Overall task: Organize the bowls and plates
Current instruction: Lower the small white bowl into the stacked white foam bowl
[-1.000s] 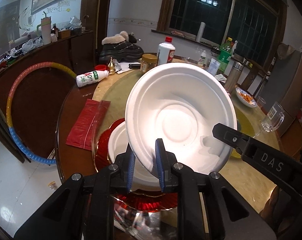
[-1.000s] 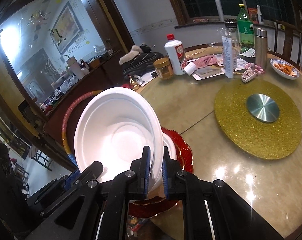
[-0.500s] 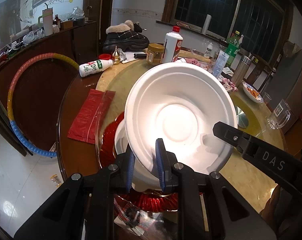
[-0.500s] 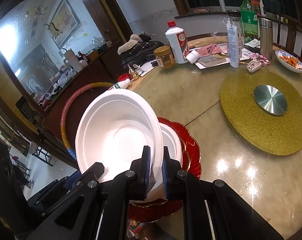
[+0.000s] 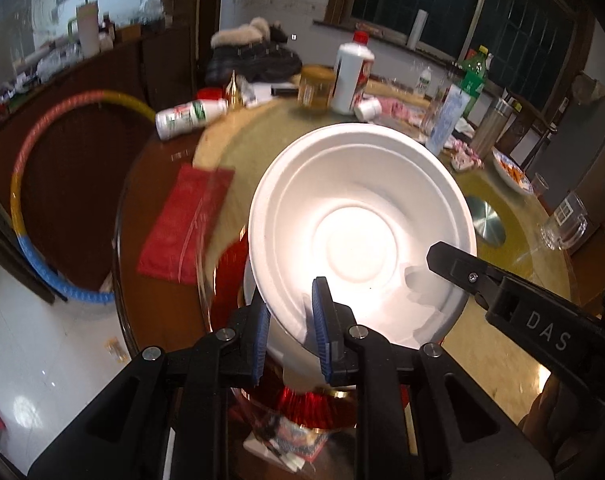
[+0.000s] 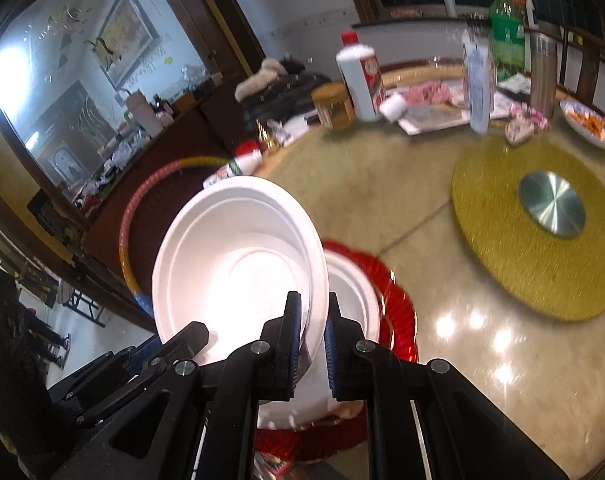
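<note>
A white foam bowl [image 5: 358,232] is held tilted above the table by both grippers. My left gripper [image 5: 290,332] is shut on its near rim. My right gripper [image 6: 312,340] is shut on the opposite rim of the same bowl [image 6: 238,264], and its finger shows at the right in the left wrist view [image 5: 462,268]. Under the bowl stands another white bowl [image 6: 352,300] on a red scalloped plate [image 6: 398,304], also seen as red plate [image 5: 230,276] in the left wrist view.
A gold turntable mat [image 6: 534,224] with a steel hub lies mid-table. Bottles, a jar [image 5: 316,86], a glass mug [image 5: 562,220] and a dish of food [image 6: 590,124] stand at the far side. A red bag [image 5: 186,220] lies left. A hoop [image 5: 26,184] leans beside the table.
Both grippers have carried the white bowl a little higher and away from the bowl on the red plate. The grips are unchanged.
</note>
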Demonstrator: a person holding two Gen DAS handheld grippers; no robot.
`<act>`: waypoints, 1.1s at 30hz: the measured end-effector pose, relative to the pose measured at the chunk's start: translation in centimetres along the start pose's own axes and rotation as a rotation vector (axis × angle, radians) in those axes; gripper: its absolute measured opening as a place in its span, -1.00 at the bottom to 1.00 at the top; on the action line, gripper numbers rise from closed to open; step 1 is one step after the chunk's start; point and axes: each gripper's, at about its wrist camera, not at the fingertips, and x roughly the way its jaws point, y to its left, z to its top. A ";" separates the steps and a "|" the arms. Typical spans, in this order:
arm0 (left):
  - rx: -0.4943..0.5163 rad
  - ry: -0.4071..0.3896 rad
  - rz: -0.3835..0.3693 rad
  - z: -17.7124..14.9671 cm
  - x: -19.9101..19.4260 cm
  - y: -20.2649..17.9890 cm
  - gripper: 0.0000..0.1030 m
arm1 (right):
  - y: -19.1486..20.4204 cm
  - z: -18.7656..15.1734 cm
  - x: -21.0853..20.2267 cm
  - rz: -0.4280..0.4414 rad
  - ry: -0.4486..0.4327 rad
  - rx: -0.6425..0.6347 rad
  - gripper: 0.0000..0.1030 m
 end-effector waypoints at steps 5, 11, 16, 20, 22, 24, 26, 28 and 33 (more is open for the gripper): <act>-0.002 0.012 0.001 -1.4 0.5 0.1 -0.63 | -0.2 -1.9 0.3 -0.003 0.009 -0.003 -0.79; -0.004 0.017 -0.002 -1.0 0.4 0.1 -0.63 | 0.0 -1.7 0.5 -0.003 0.021 -0.006 -0.79; 0.004 0.007 0.001 -0.8 0.1 0.0 -0.63 | 0.0 -1.3 0.2 0.008 0.023 0.001 -0.79; 0.007 0.012 0.004 -0.9 0.3 -0.2 -0.63 | -0.2 -1.3 0.3 0.004 0.033 0.004 -0.79; 0.009 0.014 0.004 -0.9 0.4 -0.3 -0.62 | -0.3 -1.2 0.4 0.003 0.039 0.007 -0.79; 0.009 0.016 0.006 -0.9 0.4 -0.3 -0.63 | -0.4 -1.1 0.6 -0.001 0.046 0.003 -0.79; 0.011 0.018 0.009 -0.9 0.5 -0.4 -0.63 | -0.4 -1.0 0.7 -0.005 0.055 0.001 -0.79; 0.013 0.022 0.013 -0.9 0.7 -0.4 -0.62 | -0.4 -0.9 0.9 -0.010 0.070 -0.010 -0.79; 0.016 0.035 0.019 -0.8 1.1 -0.4 -0.62 | -0.3 -0.6 1.5 -0.017 0.109 -0.027 -0.76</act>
